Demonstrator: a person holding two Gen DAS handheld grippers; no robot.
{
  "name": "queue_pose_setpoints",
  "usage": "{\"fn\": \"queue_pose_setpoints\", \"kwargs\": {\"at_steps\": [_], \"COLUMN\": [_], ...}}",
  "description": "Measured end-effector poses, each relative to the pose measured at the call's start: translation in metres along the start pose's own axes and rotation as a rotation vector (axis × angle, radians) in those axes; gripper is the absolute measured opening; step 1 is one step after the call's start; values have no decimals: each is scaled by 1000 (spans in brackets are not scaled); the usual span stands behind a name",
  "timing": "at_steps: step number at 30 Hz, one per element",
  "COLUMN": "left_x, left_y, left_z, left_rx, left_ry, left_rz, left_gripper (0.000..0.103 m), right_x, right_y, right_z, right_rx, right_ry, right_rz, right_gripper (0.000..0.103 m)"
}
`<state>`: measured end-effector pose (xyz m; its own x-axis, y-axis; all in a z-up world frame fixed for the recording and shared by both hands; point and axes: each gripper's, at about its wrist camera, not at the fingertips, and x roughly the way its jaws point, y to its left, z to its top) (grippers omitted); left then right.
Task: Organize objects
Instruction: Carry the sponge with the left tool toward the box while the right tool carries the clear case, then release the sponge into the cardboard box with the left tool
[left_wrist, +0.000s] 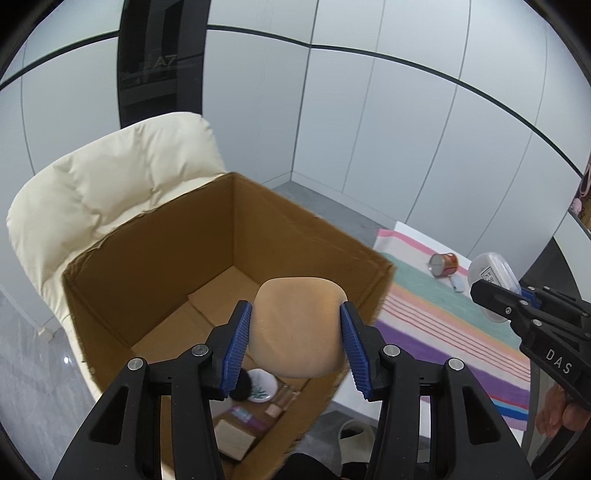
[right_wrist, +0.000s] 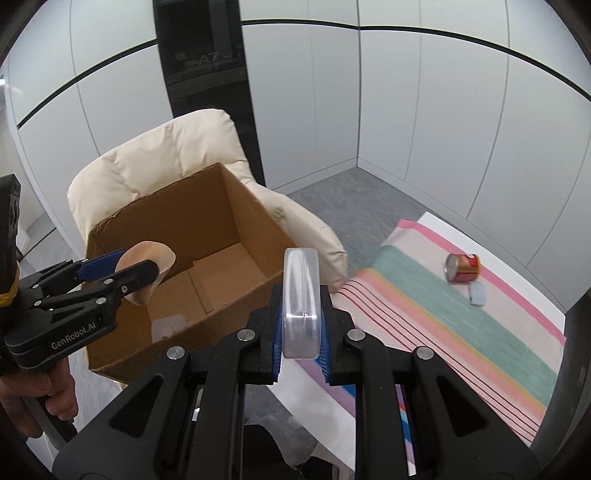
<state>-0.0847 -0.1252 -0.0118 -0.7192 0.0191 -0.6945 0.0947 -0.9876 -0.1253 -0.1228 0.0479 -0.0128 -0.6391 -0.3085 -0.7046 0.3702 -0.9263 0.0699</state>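
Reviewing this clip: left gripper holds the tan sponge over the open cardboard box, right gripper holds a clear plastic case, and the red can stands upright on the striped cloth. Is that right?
Not quite. The red can lies on its side on the striped cloth, as the right wrist view shows. The rest holds: the left gripper holds the tan sponge over the open cardboard box, and the right gripper holds the clear plastic case.

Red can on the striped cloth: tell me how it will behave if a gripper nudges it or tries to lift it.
The red can lies on its side on the striped cloth, so a nudge across its length would probably roll it. Its smooth round wall may slip between the pads; gripping across the flat ends looks safer. A small pale object sits right beside it and could get bumped.
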Motion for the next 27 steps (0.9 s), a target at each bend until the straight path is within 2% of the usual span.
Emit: {"fn": "queue_pose_setpoints", "kwargs": {"at_steps": [9,12,13,14,17,20,27], "left_x": [-2,-7,-9,-11,-20,-22,-39], "left_y": [25,33,35,38,48,61,92], "left_z": [-3,-5,-6,-6,-9,-12,-17], "left_rx": [-5,-5,-6,-12,-28,-43,-86], "left_ry": [-17,-37,-43,-54,-80,-61,-77], "left_rz": [57,94,111,135,215,209,221], "left_gripper": [62,84,98,103,103,103,103], "right_x": [13,17,17,18,23,30,40], "right_y": [37,47,50,52,61,72,102], "right_z": [7,9,11,11,14,17,22], "right_rx": [-55,-69,-72,-73,-83,-92,-141], "right_ry": [8,12,12,12,11,21,33], "right_rz": [38,51,54,58,67,74,92], "right_gripper": [17,17,17,17,17,17,17]}}
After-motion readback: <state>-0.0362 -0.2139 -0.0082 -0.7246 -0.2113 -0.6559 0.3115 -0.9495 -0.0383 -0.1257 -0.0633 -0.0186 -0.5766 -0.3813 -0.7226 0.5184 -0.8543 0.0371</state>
